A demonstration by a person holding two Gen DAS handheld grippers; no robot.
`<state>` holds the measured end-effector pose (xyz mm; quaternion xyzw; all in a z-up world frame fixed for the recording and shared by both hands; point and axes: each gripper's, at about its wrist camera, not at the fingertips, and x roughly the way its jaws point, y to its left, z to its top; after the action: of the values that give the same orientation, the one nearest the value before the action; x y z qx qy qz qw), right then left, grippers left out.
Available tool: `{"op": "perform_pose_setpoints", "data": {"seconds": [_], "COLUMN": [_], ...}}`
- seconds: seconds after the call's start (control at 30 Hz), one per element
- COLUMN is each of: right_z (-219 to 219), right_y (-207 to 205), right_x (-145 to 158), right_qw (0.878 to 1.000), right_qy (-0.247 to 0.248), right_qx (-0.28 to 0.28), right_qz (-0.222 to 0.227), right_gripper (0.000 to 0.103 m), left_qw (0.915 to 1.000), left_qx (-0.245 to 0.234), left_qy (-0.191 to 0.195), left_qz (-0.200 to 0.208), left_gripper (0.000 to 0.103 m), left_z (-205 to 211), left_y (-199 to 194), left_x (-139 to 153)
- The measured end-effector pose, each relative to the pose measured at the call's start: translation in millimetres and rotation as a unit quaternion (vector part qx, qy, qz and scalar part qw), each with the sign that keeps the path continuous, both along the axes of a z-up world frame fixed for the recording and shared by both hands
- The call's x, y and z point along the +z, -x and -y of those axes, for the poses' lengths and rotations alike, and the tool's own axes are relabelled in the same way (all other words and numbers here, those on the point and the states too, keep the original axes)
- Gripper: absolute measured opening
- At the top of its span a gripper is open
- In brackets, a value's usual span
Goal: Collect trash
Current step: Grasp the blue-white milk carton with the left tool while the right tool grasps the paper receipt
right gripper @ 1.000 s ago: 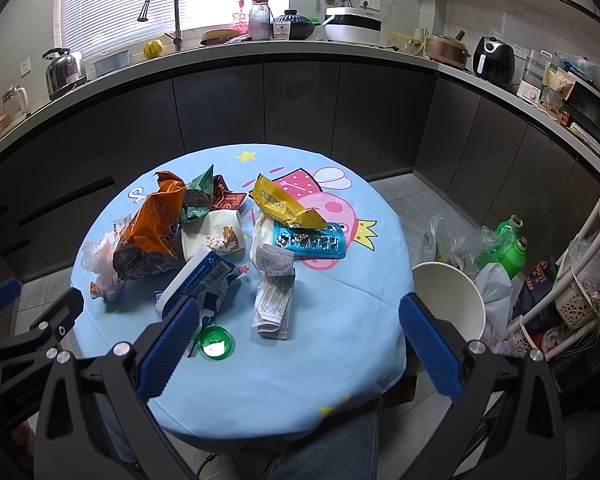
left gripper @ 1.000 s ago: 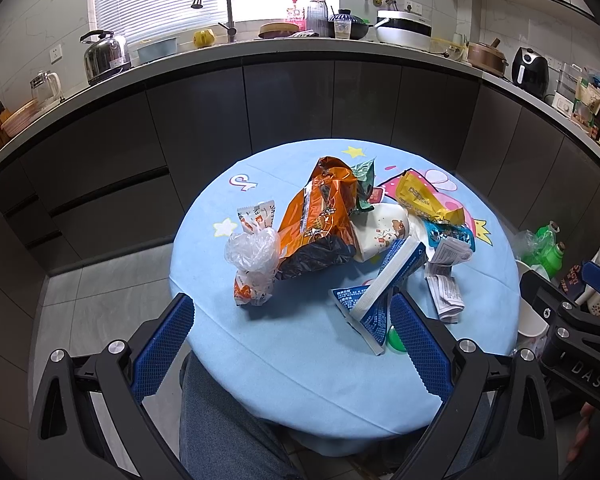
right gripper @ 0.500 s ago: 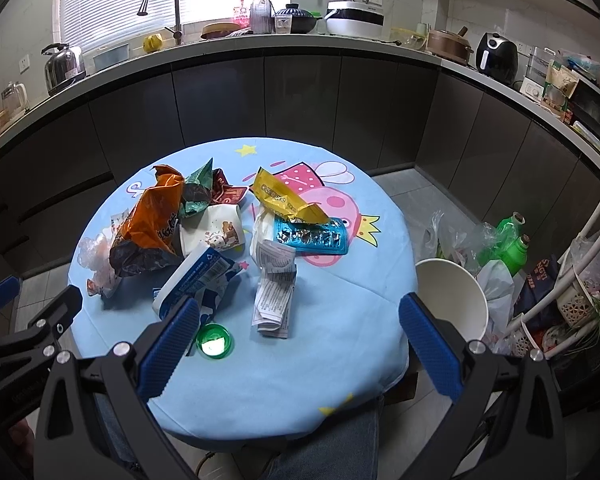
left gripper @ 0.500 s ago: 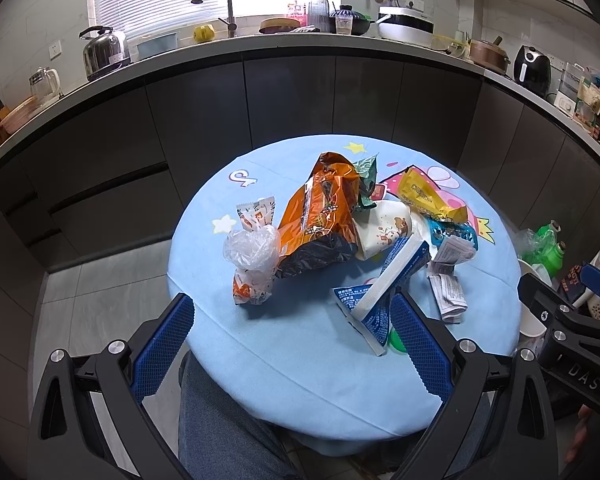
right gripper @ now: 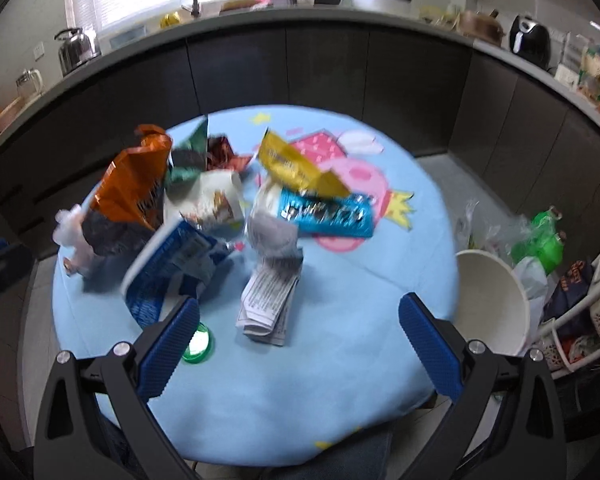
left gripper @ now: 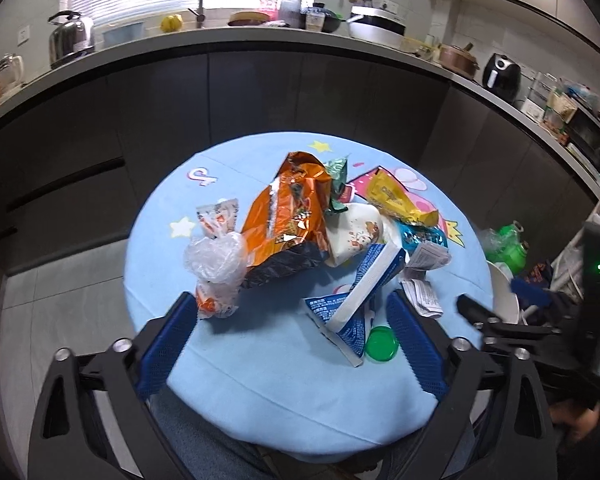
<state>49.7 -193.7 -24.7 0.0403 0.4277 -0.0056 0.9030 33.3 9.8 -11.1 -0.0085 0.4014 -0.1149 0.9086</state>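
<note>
Round table (left gripper: 260, 380): orange snack bag (left gripper: 288, 220) print unreadable.

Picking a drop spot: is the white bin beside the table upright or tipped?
Upright: the white bin shows its open mouth facing up.

Near table edge (right gripper: 300, 412) lies bare; folded leaflet (right gripper: 268, 300) and green lid (right gripper: 198, 342) crowd beyond.

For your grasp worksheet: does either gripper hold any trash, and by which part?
Nothing is held. The left gripper, jaws closing, and the right gripper, open, hang above the table.
</note>
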Motion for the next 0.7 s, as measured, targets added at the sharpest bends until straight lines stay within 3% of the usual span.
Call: {"op": "perform_pose_setpoints", "data": {"seconds": [0.07, 0.17, 0.3, 0.33, 0.37, 0.57, 0.6, 0.67, 0.7], "right_z": [-5, -13, -17, -17, -16, -3, -1, 3, 6], "right_y": [-15, -34, -46, -47, -47, -29, -26, -20, -17], "right_x": [-18, -38, -53, -56, -58, -48, -46, -43, -41], "right_qw": [1.0, 0.999, 0.998, 0.998, 0.997, 0.996, 0.996, 0.996, 0.996], "right_qy": [-0.008, -0.011, -0.012, -0.013, -0.018, -0.059, -0.062, -0.066, -0.069], "right_qx": [0.017, 0.03, 0.039, 0.043, 0.048, 0.049, 0.049, 0.047, 0.045], "right_qz": [-0.019, -0.034, -0.048, -0.052, -0.055, -0.04, -0.038, -0.035, -0.034], "right_gripper": [0.087, 0.081, 0.065, 0.053, 0.034, 0.024, 0.024, 0.023, 0.023], "left_qw": [0.9998, 0.9984, 0.995, 0.9938, 0.9932, 0.9884, 0.9874, 0.9853, 0.9844], "left_qx": [-0.016, -0.042, -0.082, -0.093, -0.097, -0.125, -0.127, -0.133, -0.136], "left_qy": [0.008, 0.015, 0.01, 0.004, 0.001, -0.022, -0.026, -0.025, -0.028], "left_qz": [-0.012, -0.035, -0.055, -0.061, -0.065, -0.084, -0.091, -0.104, -0.109], "left_gripper": [0.075, 0.065, 0.06, 0.055, 0.054, 0.05, 0.046, 0.023, 0.019], "left_z": [3, 9, 25, 30, 33, 59, 64, 69, 72], "left_y": [-6, -15, -25, -28, -30, -49, -53, -58, -60], "left_x": [-5, -15, -29, -34, -36, -58, -63, -70, -74]}}
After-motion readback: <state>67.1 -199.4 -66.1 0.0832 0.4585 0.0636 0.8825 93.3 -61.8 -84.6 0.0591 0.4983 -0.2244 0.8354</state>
